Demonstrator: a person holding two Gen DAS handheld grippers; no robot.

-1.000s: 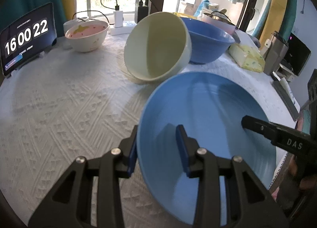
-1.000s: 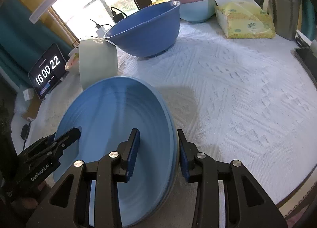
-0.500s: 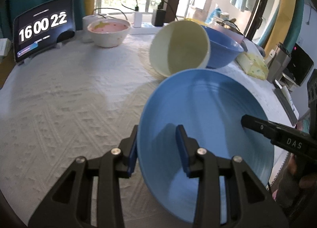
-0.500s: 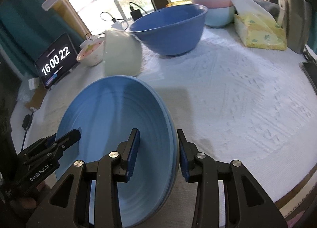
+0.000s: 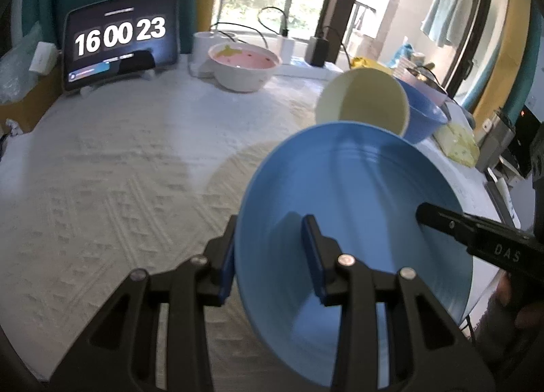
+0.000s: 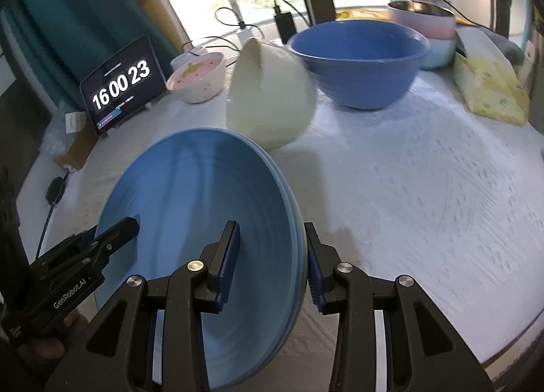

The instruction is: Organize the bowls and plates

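A blue plate (image 5: 357, 194), which looks like a stack of two in the right wrist view (image 6: 190, 194), hangs tilted above the white tablecloth. My left gripper (image 5: 268, 232) is shut on its left rim. My right gripper (image 6: 271, 232) is shut on the opposite rim, and one of its fingers (image 5: 442, 218) reaches over the plate. Behind it a cream bowl (image 6: 268, 102) lies on its side against a big blue bowl (image 6: 360, 65). Further back stands a white bowl with a pink inside (image 5: 243, 67).
A tablet showing a clock (image 5: 119, 41) stands at the table's back left, with chargers and cables along the window. A yellow tissue pack (image 6: 489, 92) and stacked pink and pale blue bowls (image 6: 425, 24) sit at the back right. The table edge (image 6: 510, 341) runs near on the right.
Both grippers have carried the plate to the left across the table and slightly up, rolling a little. The bowls now appear further off and more to the right. Neither grip has changed.
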